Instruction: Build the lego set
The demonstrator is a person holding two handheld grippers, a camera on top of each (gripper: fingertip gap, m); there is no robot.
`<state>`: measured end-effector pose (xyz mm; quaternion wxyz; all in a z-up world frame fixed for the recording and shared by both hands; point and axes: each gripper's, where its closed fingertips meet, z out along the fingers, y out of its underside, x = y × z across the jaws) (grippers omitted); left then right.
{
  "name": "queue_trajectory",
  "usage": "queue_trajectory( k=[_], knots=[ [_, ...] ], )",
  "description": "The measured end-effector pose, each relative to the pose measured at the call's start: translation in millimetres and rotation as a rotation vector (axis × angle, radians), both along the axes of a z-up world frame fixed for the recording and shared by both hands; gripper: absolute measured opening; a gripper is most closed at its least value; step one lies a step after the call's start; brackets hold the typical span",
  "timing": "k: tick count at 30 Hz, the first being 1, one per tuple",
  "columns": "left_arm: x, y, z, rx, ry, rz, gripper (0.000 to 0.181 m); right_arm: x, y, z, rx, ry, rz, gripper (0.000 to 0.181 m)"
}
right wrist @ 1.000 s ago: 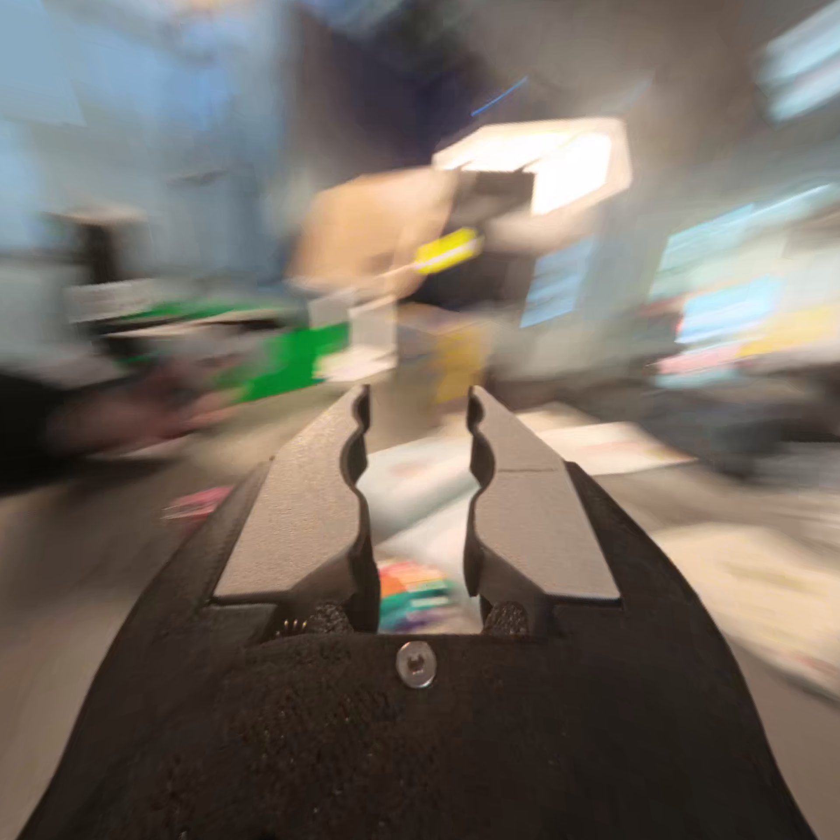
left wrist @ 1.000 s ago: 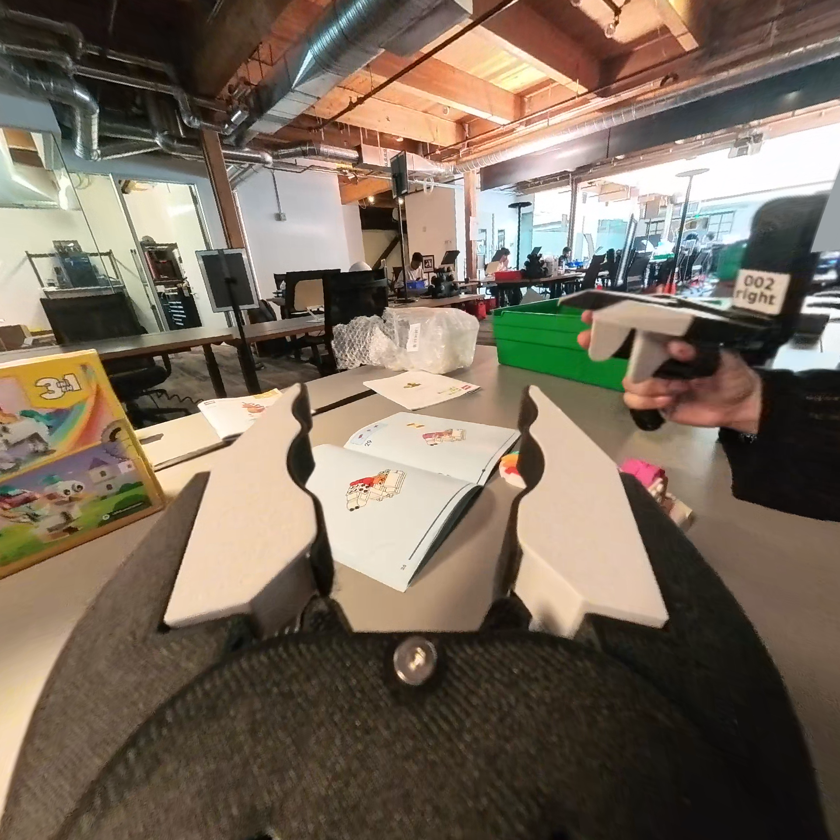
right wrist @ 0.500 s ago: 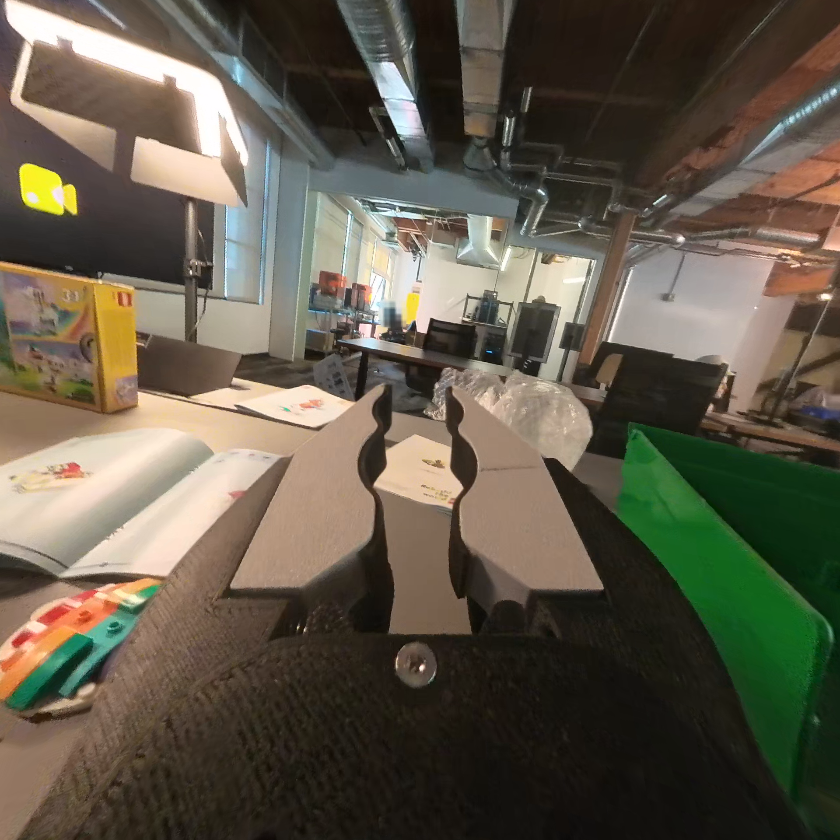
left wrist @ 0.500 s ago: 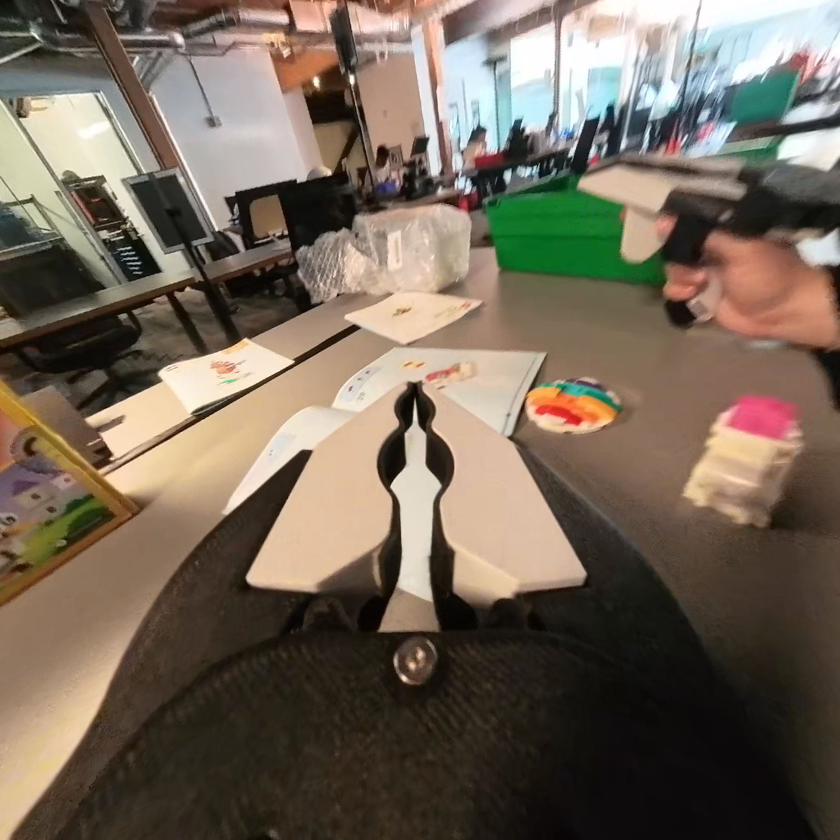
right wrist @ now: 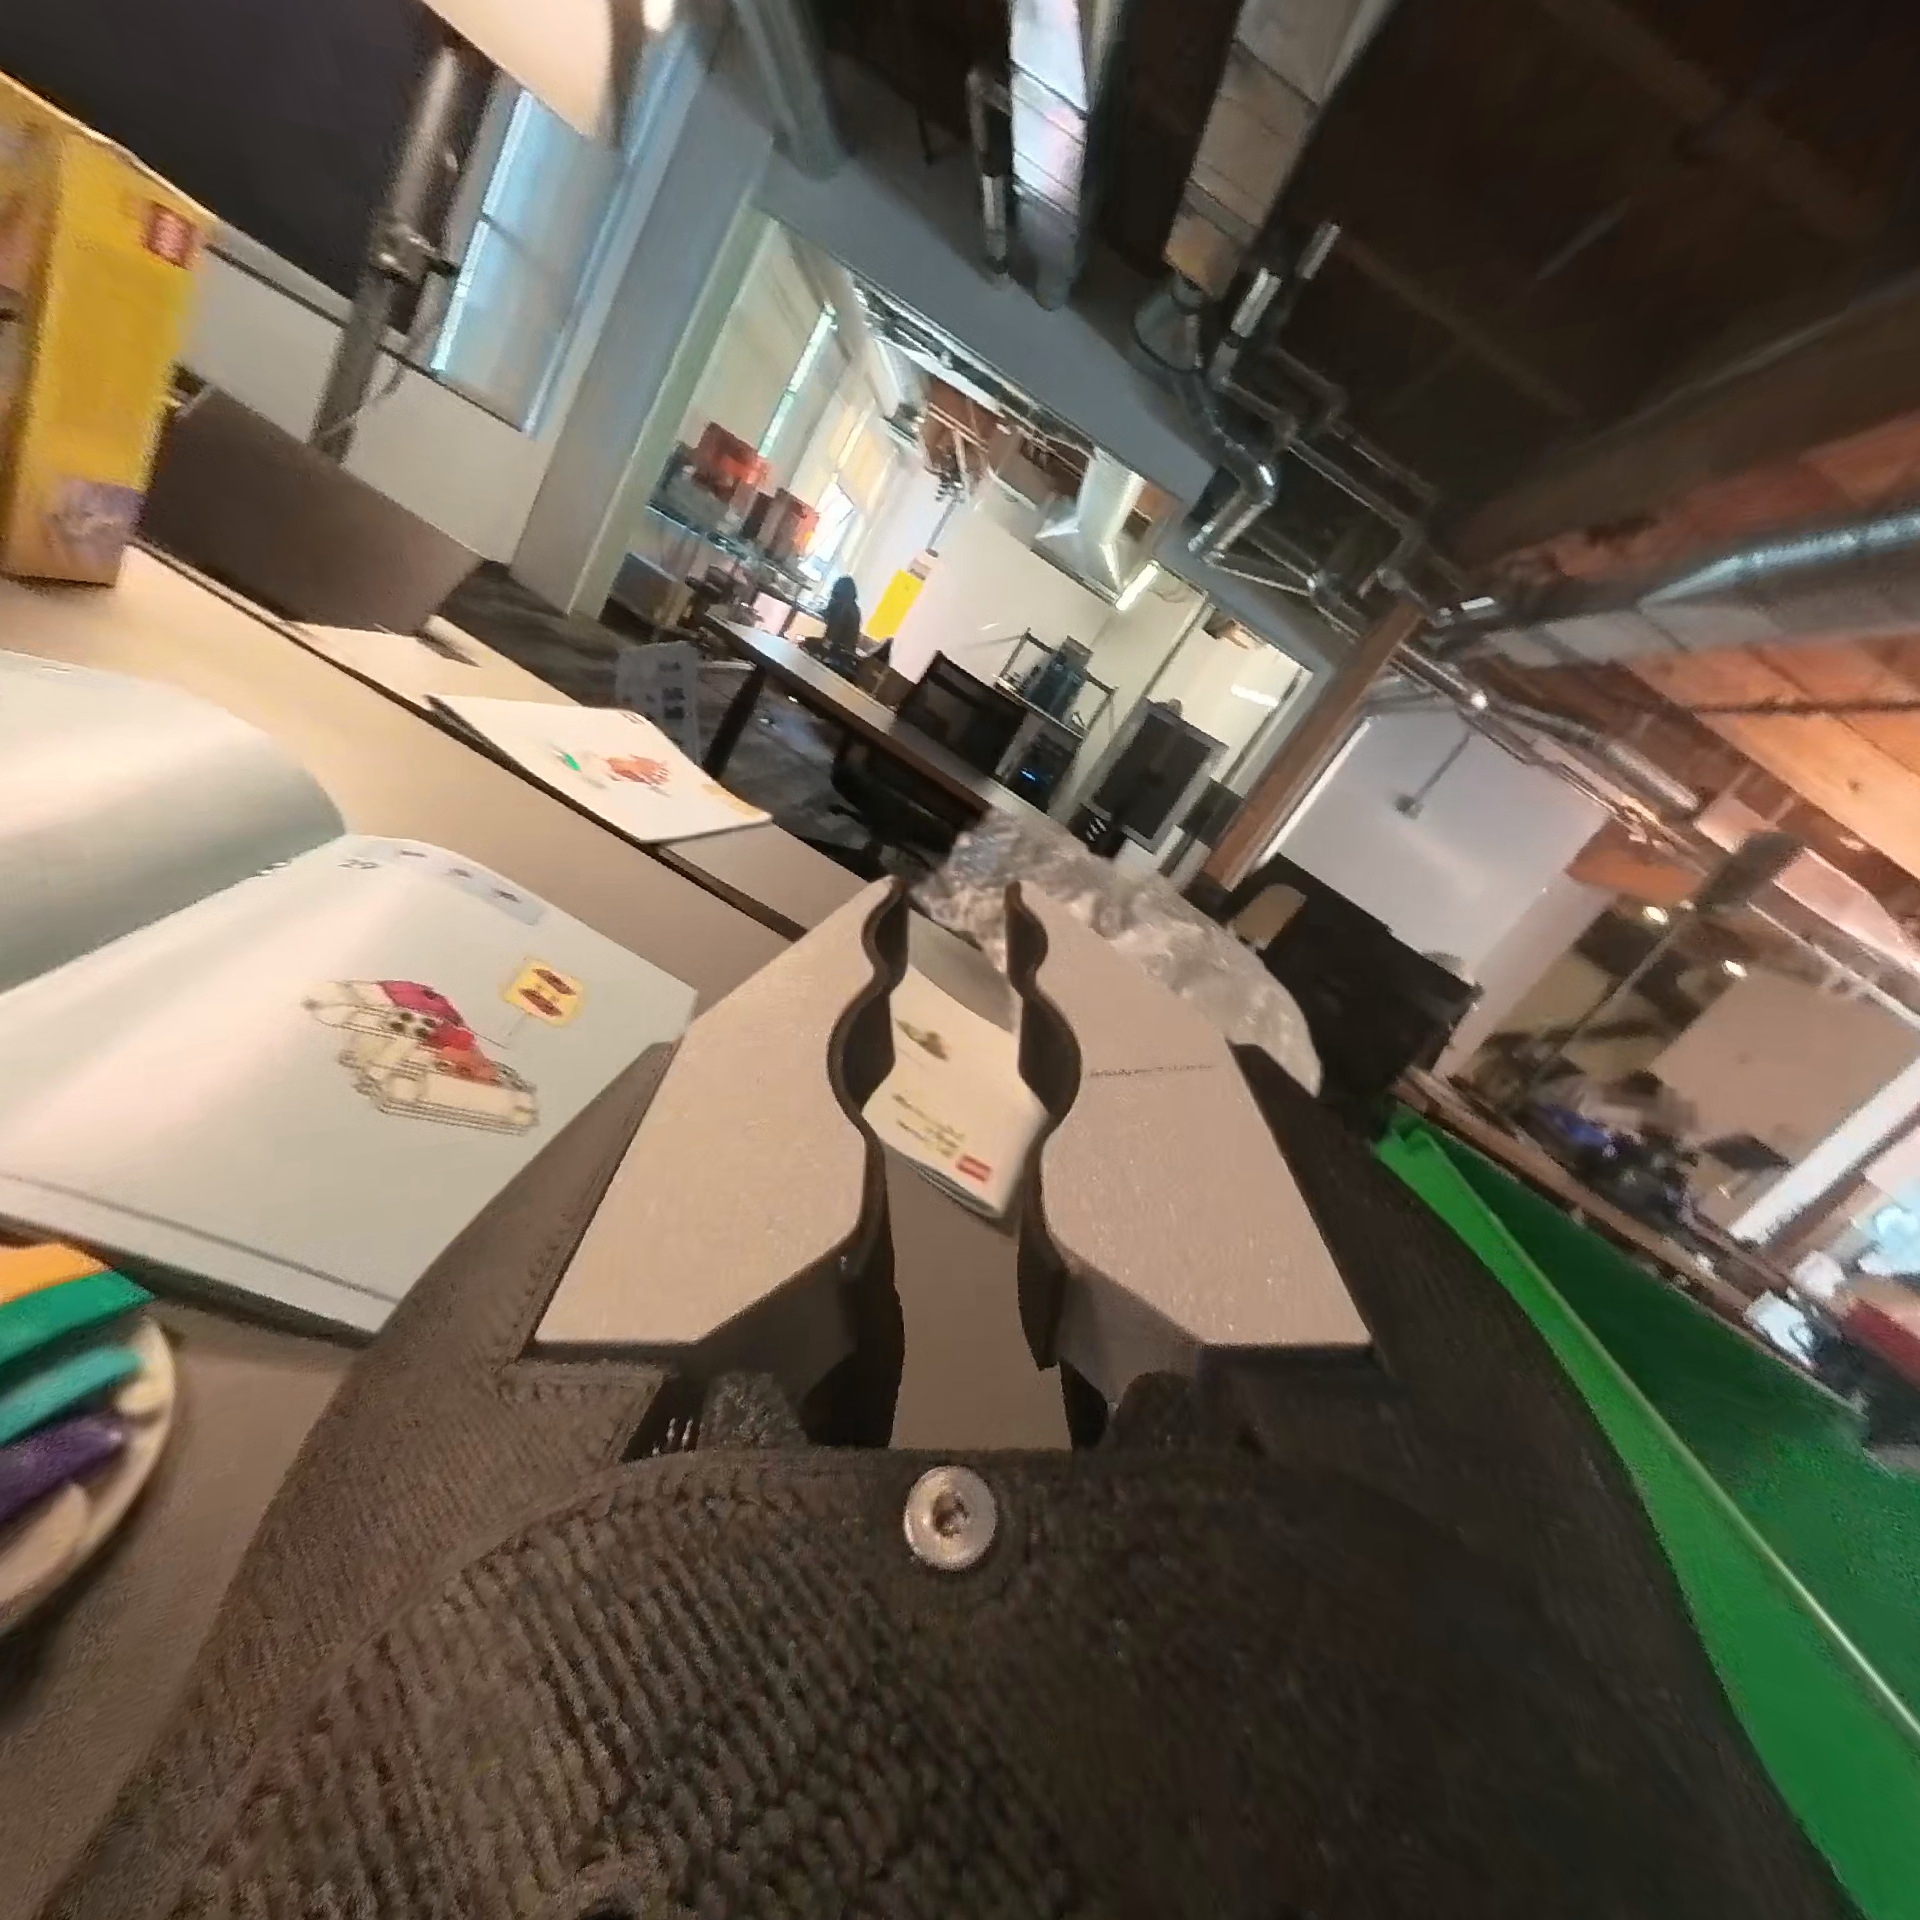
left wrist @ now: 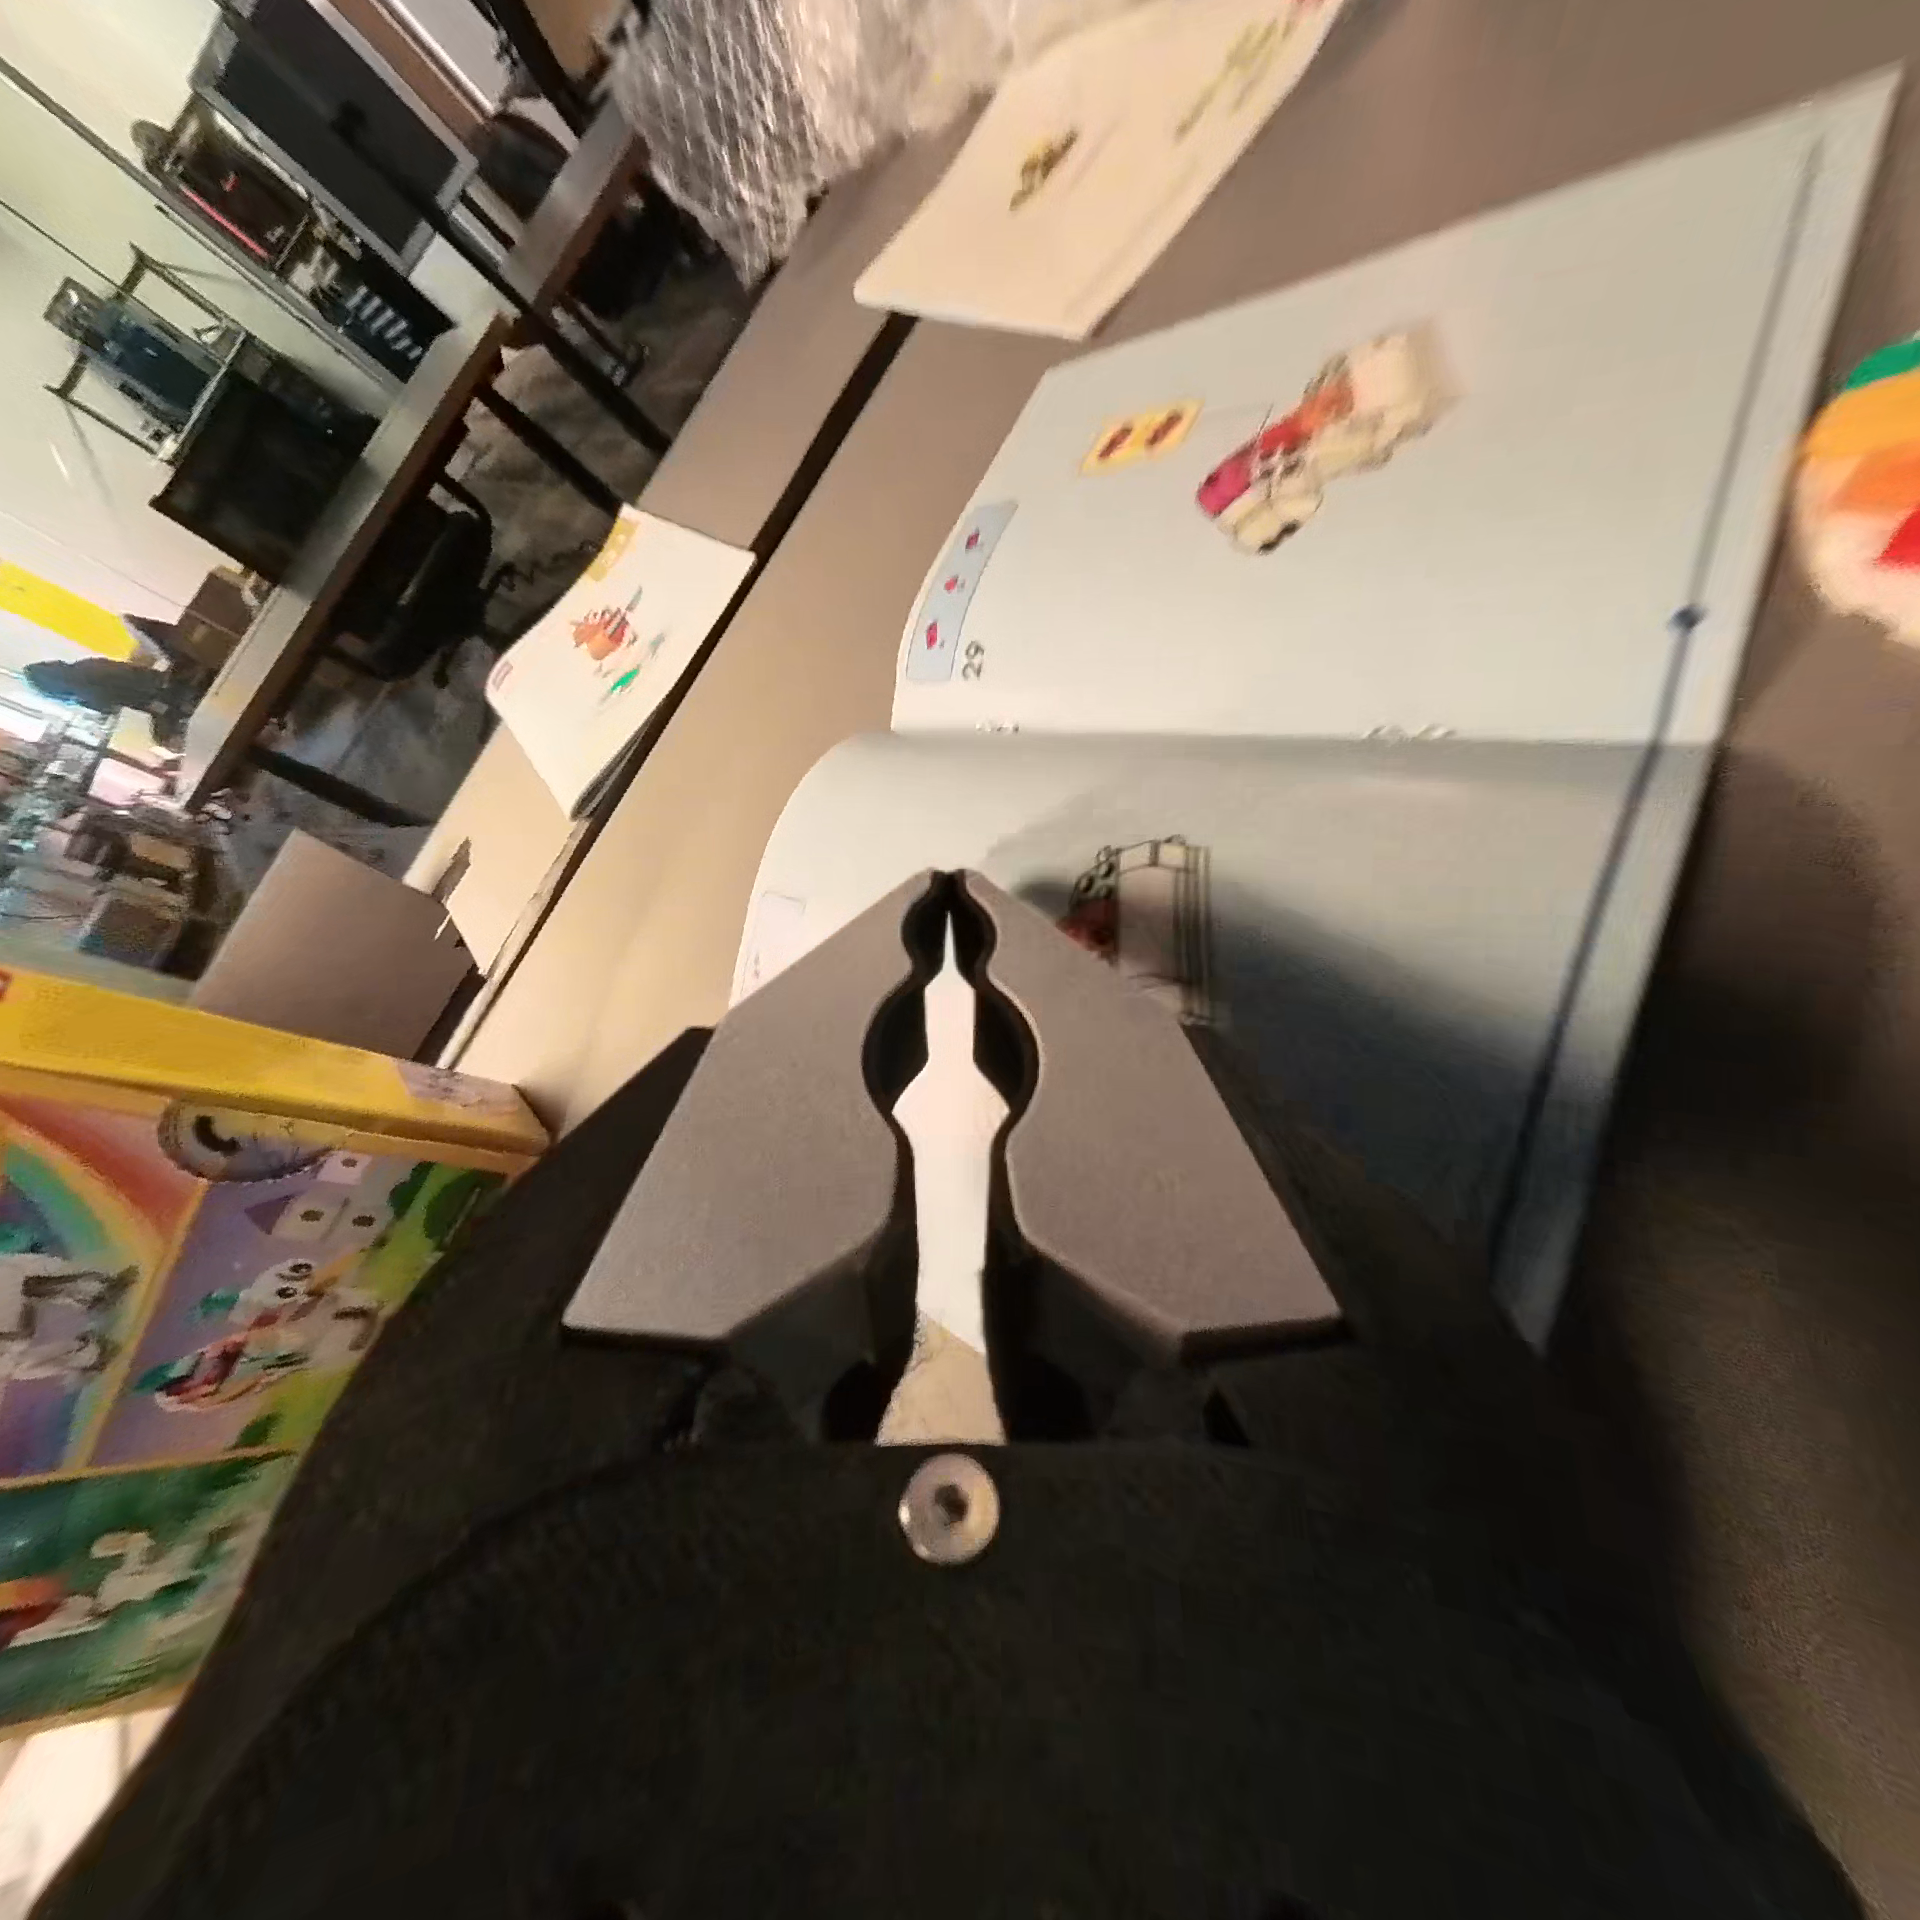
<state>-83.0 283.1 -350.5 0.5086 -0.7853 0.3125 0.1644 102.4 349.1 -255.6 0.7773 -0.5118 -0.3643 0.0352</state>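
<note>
My left gripper (left wrist: pixel 943 883) is shut and empty, tilted and low over the left page of the open instruction booklet (left wrist: pixel 1351 582) on the grey table (left wrist: pixel 644 883). A round rainbow-coloured lego piece (left wrist: pixel 1870 488) lies blurred just right of the booklet. In the right wrist view the rainbow piece (right wrist: pixel 62 1382) sits at the lower left, beside the booklet (right wrist: pixel 312 1070). My right gripper (right wrist: pixel 954 899) is low over the table, jaws a narrow gap apart, holding nothing.
The yellow lego box (left wrist: pixel 156 1299) stands at the left; it also shows in the right wrist view (right wrist: pixel 73 312). A green bin (right wrist: pixel 1662 1351) is close on the right. Two smaller booklets (left wrist: pixel 1091 177) (left wrist: pixel 613 665) and bubble wrap (right wrist: pixel 1091 925) lie farther back. Some 20 cm of space lies between my two pairs of fingers. The left tips stand about 12 cm off the round rainbow-coloured lego piece (left wrist: pixel 1870 488).
My left gripper shut from wide open, then dropped and rolled close over the booklet. My right gripper swung round, came lower and tilted. The other hand and the pink-topped brick stack left the left view.
</note>
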Motion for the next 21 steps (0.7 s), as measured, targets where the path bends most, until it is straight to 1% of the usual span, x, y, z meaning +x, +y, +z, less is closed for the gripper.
queue_trajectory(
  k=[5, 9, 11, 15, 16, 17, 18, 19, 20, 21],
  knots=[
    [-9.7, 22.5, -10.8, -0.019, 0.131, 0.019, 0.0, -27.8, 3.5, -5.2, 0.012, -0.049, 0.062, 0.017],
    [-19.7, 45.4, -14.6, -0.015, 0.224, 0.044, 0.0, -40.3, 6.2, -8.0, 0.021, -0.077, 0.094, 0.016],
    [-25.4, 57.6, -14.7, -0.016, 0.233, 0.067, 0.0, -42.6, 8.9, -9.1, 0.016, -0.078, 0.101, 0.016],
    [-35.6, 82.3, -13.6, -0.03, 0.169, 0.109, 0.0, -43.3, 10.5, -8.3, -0.007, -0.051, 0.118, 0.016],
    [-40.5, 88.4, -9.6, -0.013, 0.154, 0.132, 0.0, -42.4, 9.7, -7.2, -0.006, -0.044, 0.12, 0.016],
    [-46.2, 93.5, 1.7, 0.04, 0.126, 0.162, 0.0, -40.9, 8.9, -5.4, -0.003, -0.035, 0.12, 0.016],
    [-48.7, 96.2, 19.4, 0.122, 0.069, 0.176, 0.0, -39.1, 8.1, -3.6, -0.002, -0.024, 0.121, 0.016],
    [-45.2, 95.3, 41.3, 0.218, -0.014, 0.154, 0.0, -37.4, 7.6, -2.3, -0.004, -0.013, 0.122, 0.016],
    [-31.7, 90.0, 59.2, 0.28, -0.117, 0.068, 0.0, -35.3, 7.7, -1.3, -0.006, -0.004, 0.119, 0.016],
    [-8.0, 80.5, 68.5, 0.278, -0.227, -0.079, 0.0, -33.1, 8.0, -0.5, -0.007, 0.002, 0.112, 0.016]
  ],
)
